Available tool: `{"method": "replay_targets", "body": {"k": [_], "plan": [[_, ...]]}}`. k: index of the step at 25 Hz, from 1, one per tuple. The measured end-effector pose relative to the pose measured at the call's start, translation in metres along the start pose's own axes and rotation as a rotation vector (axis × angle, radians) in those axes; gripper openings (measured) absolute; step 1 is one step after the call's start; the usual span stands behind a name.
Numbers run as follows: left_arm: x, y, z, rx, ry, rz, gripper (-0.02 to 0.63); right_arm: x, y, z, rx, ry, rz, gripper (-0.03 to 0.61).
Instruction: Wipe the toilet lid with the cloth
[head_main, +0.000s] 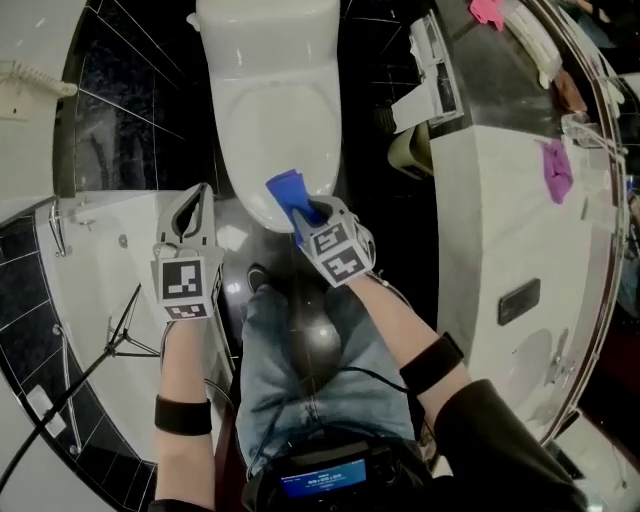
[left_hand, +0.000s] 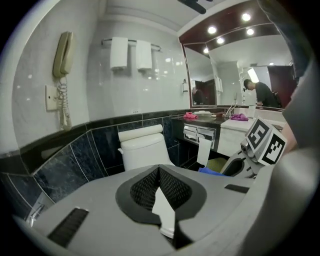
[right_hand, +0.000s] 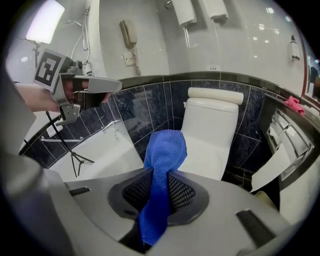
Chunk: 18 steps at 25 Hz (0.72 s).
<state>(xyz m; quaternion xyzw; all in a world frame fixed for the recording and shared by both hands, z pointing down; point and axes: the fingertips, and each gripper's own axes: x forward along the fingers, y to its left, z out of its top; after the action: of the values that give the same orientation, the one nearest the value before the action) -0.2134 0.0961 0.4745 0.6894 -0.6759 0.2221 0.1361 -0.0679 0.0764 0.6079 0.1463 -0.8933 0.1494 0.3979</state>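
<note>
A white toilet with its lid (head_main: 278, 130) down stands at the top middle of the head view; the lid (right_hand: 207, 145) also shows ahead in the right gripper view. My right gripper (head_main: 308, 214) hangs over the lid's front edge, shut on a blue cloth (head_main: 289, 190) that sticks out past the jaws (right_hand: 162, 165). My left gripper (head_main: 195, 205) is shut and holds nothing, left of the toilet over the bathtub rim. In the left gripper view the toilet (left_hand: 145, 148) lies ahead and the right gripper (left_hand: 245, 165) shows at the right.
A white bathtub (head_main: 90, 270) lies at the left with a tripod (head_main: 125, 335) leaning by it. A marble vanity (head_main: 520, 230) with pink cloths (head_main: 556, 170) runs down the right. A paper holder (head_main: 430, 80) and a bin (head_main: 410, 152) sit right of the toilet.
</note>
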Motion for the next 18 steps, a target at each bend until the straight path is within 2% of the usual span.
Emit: {"method": "replay_targets", "body": {"k": [6,11,14,18], "plan": [[0.046,-0.008,-0.073,-0.008,0.016,0.001,0.000,0.084,0.000,-0.058,0.004,0.043,0.028,0.089],[0.074,-0.014,-0.125,-0.012,0.012,0.010,0.000,0.136,0.021,-0.099,-0.020,0.066,0.064,0.089],[0.091,-0.017,-0.150,-0.013,0.014,0.016,0.000,0.163,0.034,-0.115,-0.030,0.066,0.077,0.089],[0.104,-0.018,-0.167,-0.013,0.008,0.025,0.000,0.194,0.052,-0.118,-0.047,0.049,0.090,0.089]]}}
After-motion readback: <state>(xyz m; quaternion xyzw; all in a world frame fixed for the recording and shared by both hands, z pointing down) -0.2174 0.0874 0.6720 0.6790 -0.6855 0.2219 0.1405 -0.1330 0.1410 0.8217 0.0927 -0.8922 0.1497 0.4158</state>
